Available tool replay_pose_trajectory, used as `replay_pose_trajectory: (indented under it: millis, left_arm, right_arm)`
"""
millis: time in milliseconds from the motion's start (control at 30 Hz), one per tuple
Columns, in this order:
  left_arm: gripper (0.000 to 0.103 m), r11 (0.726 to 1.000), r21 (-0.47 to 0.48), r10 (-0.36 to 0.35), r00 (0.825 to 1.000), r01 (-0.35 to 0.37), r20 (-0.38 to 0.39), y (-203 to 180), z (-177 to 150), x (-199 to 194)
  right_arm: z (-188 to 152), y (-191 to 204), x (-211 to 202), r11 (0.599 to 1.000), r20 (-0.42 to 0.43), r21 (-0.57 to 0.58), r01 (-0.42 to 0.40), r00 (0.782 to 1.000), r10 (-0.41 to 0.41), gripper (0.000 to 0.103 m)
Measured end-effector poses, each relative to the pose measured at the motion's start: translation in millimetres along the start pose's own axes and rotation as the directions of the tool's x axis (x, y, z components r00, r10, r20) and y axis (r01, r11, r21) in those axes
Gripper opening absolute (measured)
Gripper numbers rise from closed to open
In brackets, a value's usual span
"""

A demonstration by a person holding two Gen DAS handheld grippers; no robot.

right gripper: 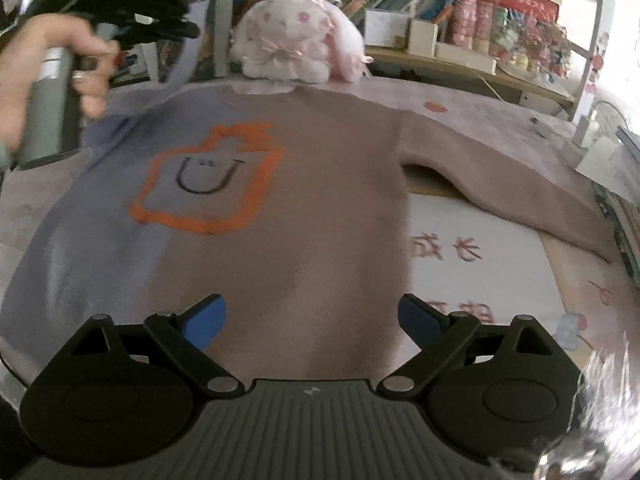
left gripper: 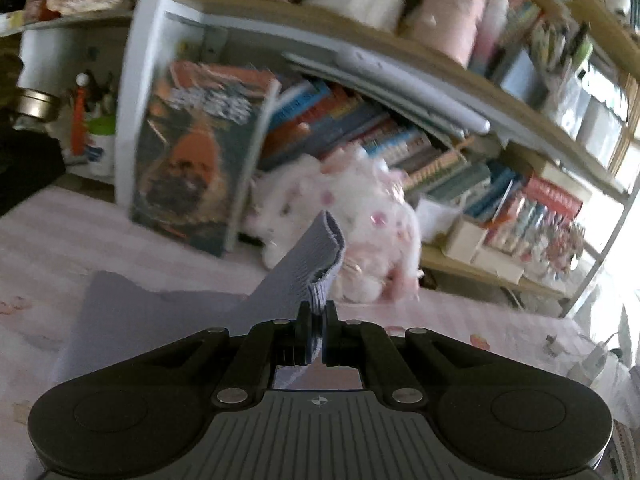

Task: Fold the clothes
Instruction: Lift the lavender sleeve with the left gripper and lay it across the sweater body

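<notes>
A sweater [right gripper: 304,208], lavender on its left half and dusty brown on its right, lies face up on the pink bed cover with an orange outline motif [right gripper: 208,176] on the chest. My left gripper [left gripper: 318,312] is shut on the lavender sleeve cuff [left gripper: 320,248], which stands up out of the jaws. In the right wrist view a hand [right gripper: 40,64] holds that gripper [right gripper: 160,32] above the sweater's far left shoulder, with the sleeve lifted. My right gripper [right gripper: 312,316] hangs open over the sweater's lower hem, nothing between its blue pads [right gripper: 208,320]. The brown sleeve [right gripper: 520,184] lies stretched to the right.
A white and pink plush rabbit [right gripper: 296,40] sits just beyond the sweater's collar, against a low bookshelf [right gripper: 460,56] full of books. A large book [left gripper: 192,152] stands upright to the rabbit's left. A white printed cloth [right gripper: 472,248] lies under the brown sleeve.
</notes>
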State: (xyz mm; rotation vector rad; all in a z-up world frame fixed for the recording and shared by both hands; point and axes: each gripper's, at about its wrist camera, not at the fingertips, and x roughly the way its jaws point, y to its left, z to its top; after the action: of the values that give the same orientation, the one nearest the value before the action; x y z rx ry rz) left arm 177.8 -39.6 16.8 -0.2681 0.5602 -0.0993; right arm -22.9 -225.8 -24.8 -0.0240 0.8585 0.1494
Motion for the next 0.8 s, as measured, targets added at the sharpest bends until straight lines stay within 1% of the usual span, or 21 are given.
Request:
replay_pose_trajectory:
  millis: [100,233,433,567,700,800]
  left_arm:
    - [0.003,1.0,0.002,-0.004,1.0,0.004,-0.026,-13,-9,12]
    - [0.003,0.999,0.046,-0.016,0.998,0.019,-0.067,-33,-20,26]
    - [0.003,0.99,0.12,-0.057,0.988,0.075,-0.147,-55,-45,28]
    - [0.003,0.983,0.165,-0.046,0.979,0.079,-0.197,-61,-59,35]
    - [0.003,0.977,0.196,-0.032,0.971,0.08,-0.239,-63,-69,44]
    - [0.009,0.972,0.219,-0.022,0.964,0.082,-0.263,-64,-74,50]
  right_arm:
    - [-1,-15,3,1.0,-0.011,0.012,0.005,1.0,-0.005,0.094]
    - [-1,-31,5,0.999,-0.02,0.033,0.007,1.0,-0.006,0.094]
    - [-1,-44,5,0.999,-0.017,0.051,0.02,1.0,-0.019,0.094]
    - [-3,-52,6,0.996,-0.022,0.081,0.026,0.999,-0.024,0.094]
    - [-4,-54,5,0.996,-0.019,0.081,0.026,1.0,-0.024,0.094]
    - [-4,-55,5,0.996,-0.019,0.08,0.026,1.0,-0.025,0.094]
